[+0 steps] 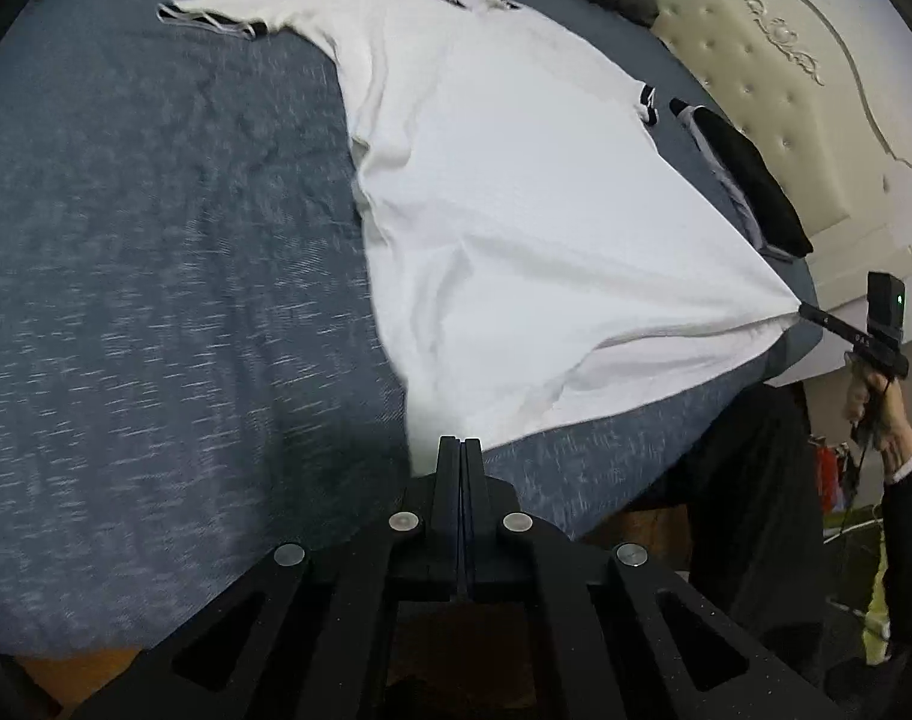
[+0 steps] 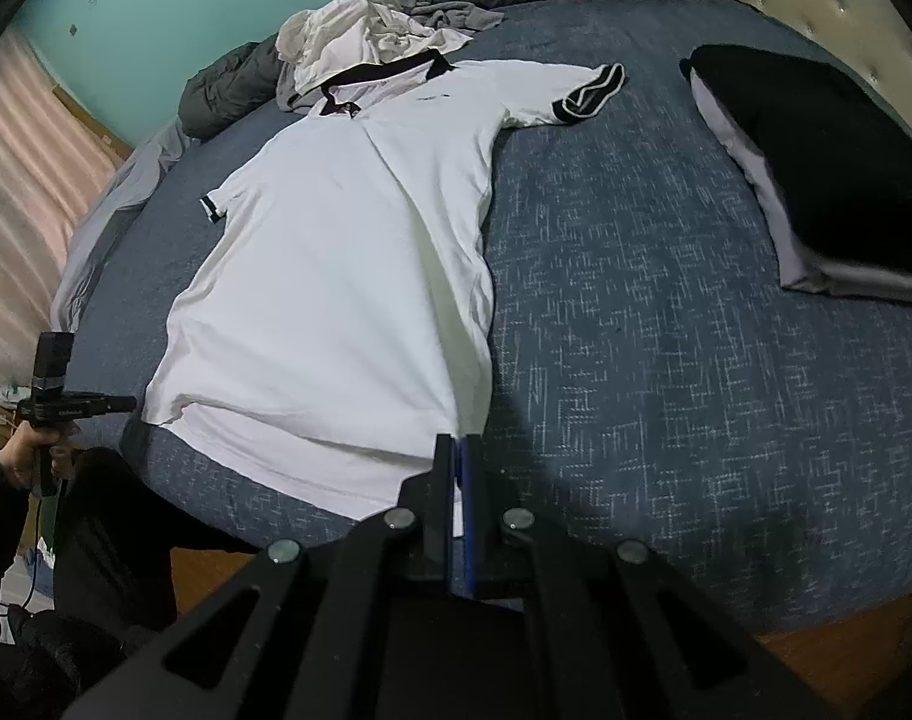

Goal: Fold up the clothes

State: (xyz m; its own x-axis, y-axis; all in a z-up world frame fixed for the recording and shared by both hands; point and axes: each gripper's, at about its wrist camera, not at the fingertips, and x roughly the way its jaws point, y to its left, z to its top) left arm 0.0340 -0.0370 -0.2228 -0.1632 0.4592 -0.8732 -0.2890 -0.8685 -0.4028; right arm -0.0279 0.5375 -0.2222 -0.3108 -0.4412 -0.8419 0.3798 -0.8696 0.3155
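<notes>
The white polo shirt [image 2: 336,276] lay flat on the blue bed [image 2: 636,360], each hem corner pinched in a closed claw: left claw [image 1: 461,450], right claw [image 2: 456,450].

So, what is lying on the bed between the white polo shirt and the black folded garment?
Nothing: in the right wrist view only bare blue bedspread separates the white polo shirt from the black folded garment.
</notes>
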